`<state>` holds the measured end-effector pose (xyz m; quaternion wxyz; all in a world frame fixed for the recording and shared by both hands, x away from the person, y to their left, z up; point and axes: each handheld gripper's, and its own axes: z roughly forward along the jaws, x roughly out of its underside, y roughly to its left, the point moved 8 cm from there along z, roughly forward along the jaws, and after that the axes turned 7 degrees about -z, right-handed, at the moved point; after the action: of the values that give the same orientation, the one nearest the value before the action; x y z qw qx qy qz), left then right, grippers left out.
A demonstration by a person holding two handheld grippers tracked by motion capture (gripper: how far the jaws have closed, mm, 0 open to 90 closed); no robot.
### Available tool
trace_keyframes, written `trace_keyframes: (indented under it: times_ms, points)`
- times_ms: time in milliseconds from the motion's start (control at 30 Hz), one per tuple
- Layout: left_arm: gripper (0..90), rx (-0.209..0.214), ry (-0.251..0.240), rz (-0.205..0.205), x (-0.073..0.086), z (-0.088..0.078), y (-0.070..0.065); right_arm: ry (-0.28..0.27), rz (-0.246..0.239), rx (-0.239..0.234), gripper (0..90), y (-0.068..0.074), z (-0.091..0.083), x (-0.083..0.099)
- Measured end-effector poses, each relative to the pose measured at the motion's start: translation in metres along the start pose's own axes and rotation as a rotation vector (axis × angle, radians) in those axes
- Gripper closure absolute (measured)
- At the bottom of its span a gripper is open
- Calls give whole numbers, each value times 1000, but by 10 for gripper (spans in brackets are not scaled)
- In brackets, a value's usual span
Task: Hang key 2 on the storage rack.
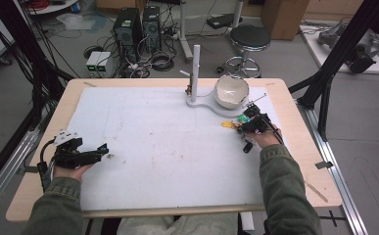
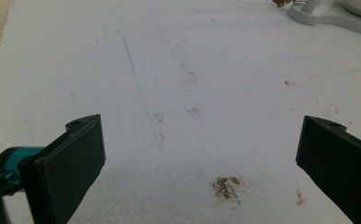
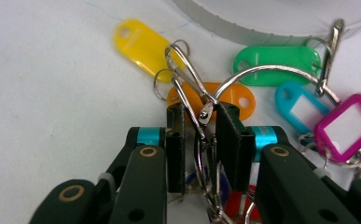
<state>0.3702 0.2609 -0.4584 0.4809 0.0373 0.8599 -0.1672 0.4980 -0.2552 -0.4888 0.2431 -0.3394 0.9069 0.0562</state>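
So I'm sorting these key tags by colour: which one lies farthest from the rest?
The yellow plastic key tag: it lies alone at the upper left, while the orange, green, blue and magenta ones cluster together.

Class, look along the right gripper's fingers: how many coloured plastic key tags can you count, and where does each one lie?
5 clear: yellow tag upper left, orange tag just beyond the fingers, green tag upper right, blue tag and magenta tag at right. A red bit below the fingers may be another.
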Motion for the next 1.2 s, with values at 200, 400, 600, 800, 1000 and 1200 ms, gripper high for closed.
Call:
trace_keyframes:
  times_ms: [200,400,600,800,1000,1200]
  points:
    - [17,7,3,3,0,1,0,7,5,28,793,2,-2,-1]
    - [17,12,0,-1,0,1,-1,1,12,32,794,4,-8,0]
    - [17,31,-5,-4,-1,0,-1,-33,41,26,793,4,-20,-2]
    - [17,40,-11,-9,-2,2,-2,-60,63,15,792,4,-33,0]
    - [17,48,-14,-13,-4,5,-4,-80,63,14,792,7,-42,0]
    - [17,56,-12,-17,-5,7,-5,-100,56,3,790,14,-50,-3]
